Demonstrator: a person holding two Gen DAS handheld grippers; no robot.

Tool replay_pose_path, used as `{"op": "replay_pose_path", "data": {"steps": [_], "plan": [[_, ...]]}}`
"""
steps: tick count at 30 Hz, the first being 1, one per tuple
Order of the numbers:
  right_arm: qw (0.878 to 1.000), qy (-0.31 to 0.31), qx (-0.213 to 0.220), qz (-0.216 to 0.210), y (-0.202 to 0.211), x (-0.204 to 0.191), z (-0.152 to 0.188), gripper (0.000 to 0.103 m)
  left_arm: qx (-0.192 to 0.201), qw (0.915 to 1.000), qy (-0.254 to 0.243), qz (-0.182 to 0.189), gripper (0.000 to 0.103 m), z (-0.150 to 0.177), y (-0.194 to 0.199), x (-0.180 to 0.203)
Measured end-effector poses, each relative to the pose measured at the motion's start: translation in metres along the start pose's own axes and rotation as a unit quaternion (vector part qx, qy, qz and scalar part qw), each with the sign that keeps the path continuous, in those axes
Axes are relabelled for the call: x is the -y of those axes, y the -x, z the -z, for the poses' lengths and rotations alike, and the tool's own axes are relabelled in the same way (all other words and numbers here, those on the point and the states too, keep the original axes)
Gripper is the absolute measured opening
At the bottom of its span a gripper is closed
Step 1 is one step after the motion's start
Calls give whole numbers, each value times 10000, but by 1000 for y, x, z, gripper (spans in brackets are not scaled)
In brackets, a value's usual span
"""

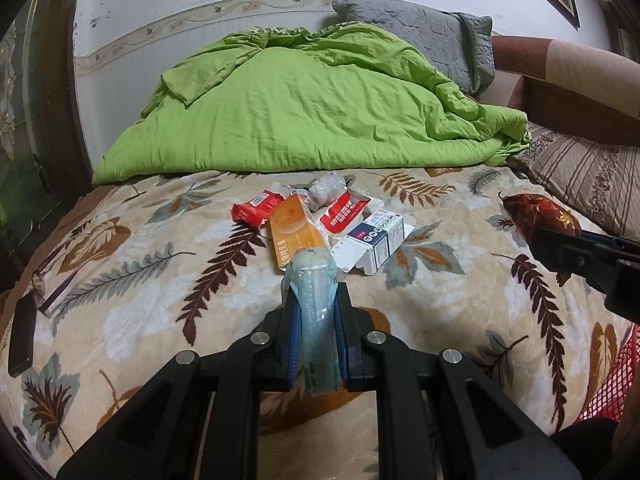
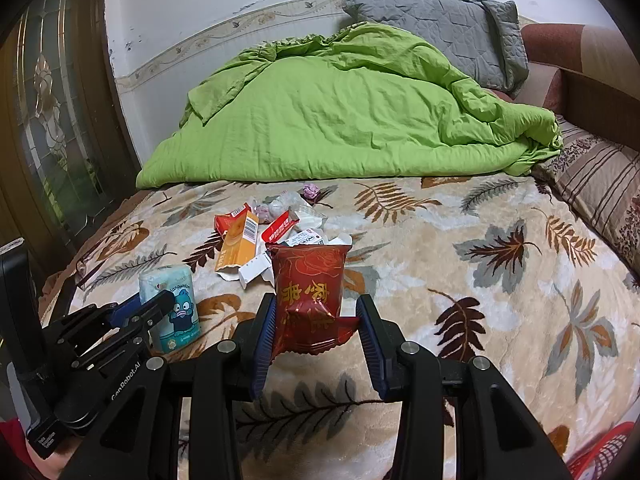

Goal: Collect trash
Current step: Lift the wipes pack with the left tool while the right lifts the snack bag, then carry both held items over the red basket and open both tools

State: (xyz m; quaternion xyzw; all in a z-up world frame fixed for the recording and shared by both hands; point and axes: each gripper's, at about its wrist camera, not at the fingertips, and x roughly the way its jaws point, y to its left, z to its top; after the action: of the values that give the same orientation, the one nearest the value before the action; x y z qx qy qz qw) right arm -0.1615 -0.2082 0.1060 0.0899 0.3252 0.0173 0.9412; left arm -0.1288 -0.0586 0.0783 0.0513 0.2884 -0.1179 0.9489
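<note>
My left gripper (image 1: 317, 292) is shut on a pale blue tissue pack (image 1: 314, 320), held upright above the leaf-patterned blanket (image 1: 140, 300). The right wrist view shows the same pack (image 2: 174, 304) low on the left in that gripper (image 2: 154, 300). My right gripper (image 2: 316, 304) is shut on a dark red snack bag (image 2: 310, 284) with gold characters. This bag (image 1: 540, 214) also shows at the right of the left wrist view. Beyond both grippers lies a trash pile: an orange box (image 1: 294, 232), red wrappers (image 1: 256, 208), a white-and-blue carton (image 1: 376, 240) and crumpled plastic (image 1: 328, 188).
A green quilt (image 1: 304, 112) and a grey pillow (image 1: 420, 28) fill the far half of the bed. A striped pillow (image 1: 580, 176) lies at the right. A red mesh basket (image 1: 612, 380) sits low right. A black phone (image 1: 22, 336) and glasses (image 1: 44, 284) lie at the left edge.
</note>
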Motion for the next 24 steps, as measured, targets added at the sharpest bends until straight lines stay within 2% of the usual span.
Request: {"op": "replay_pose_path", "data": {"steps": [9,13,19,22,24], "plan": [[9998,-163,72,-1,5,7,0,43,8,10000,-30,47,14,1,0,2],[9993,-380,15,9,24,25,8,43,58,9994,-210,253,14,3,8,10],[9957,-886,-91,255,74,83,35,43,124,9920,-668,1066,14,2,39,59],[9887,-1319,-133,696,110,127,59,43,102,9827,-876,1626,14,0,55,87],[9832,-1561,-164,932,129,150,74,43,53,9728,-1047,2064,14,-2,65,110]]}}
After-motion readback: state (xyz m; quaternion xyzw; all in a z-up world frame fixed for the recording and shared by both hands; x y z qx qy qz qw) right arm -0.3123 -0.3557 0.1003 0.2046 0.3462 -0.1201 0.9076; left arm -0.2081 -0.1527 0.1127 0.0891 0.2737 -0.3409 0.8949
